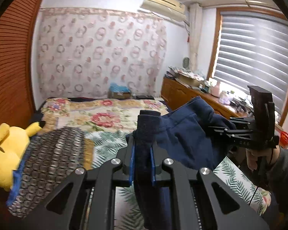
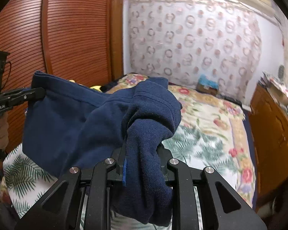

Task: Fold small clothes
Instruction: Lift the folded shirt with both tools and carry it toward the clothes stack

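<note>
A navy blue garment [image 1: 182,134] hangs stretched between my two grippers, lifted above the bed. In the left wrist view my left gripper [image 1: 143,147] is shut on one bunched edge, and dark cloth covers its fingertips. To the right, my right gripper [image 1: 222,129] pinches the other end, with a person's hand [image 1: 255,159] behind it. In the right wrist view my right gripper [image 2: 142,151] is shut on a thick wad of the garment [image 2: 76,118]. My left gripper [image 2: 36,94] bites the hem at the far left.
The bed [image 1: 105,115] has a floral quilt and a palm-leaf sheet [image 2: 192,143] below the garment. A yellow plush toy [image 1: 7,149] and a grey patterned cloth [image 1: 53,163] lie at the left. A wooden dresser [image 1: 182,94] lines the right wall, and a louvred wardrobe [image 2: 71,38] the left.
</note>
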Demonstrator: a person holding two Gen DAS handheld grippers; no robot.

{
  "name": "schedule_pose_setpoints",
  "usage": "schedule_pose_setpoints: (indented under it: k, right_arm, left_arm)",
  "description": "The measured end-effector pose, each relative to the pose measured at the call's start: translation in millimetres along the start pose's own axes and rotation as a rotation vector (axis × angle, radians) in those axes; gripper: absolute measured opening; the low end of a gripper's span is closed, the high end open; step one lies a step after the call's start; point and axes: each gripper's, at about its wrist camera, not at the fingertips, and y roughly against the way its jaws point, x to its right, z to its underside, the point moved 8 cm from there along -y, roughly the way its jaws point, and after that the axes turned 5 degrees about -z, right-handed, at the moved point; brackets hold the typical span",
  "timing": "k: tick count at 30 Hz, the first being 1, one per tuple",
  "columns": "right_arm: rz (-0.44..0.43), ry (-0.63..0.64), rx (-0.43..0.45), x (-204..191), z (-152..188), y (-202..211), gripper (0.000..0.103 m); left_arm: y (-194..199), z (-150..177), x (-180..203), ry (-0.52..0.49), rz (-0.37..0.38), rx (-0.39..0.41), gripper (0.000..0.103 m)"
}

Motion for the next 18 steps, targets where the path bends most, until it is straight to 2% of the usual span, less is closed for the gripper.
schedule_pose_setpoints:
  k: [6, 10, 18]
  right_arm:
    - [-0.040, 0.093, 0.009, -43.0, -56.4, -35.8, 0.019]
    - [-0.073, 0.188, 0.011, -76.2, -92.9, -63.2, 0.019]
    - [-0.173, 0.367, -0.008, -154.4, -153.9, -145.1, 0.019]
  left_arm:
    - [23.8, -6.9, -54.3, 0.043, -0.099, 0.082, 0.010]
    - [38.0, 1.7, -97.0, 0.103, -0.158, 0.111, 0.010]
    - [54.2, 55.8, -162.7, 0.255, -0.262, 0.119, 0.010]
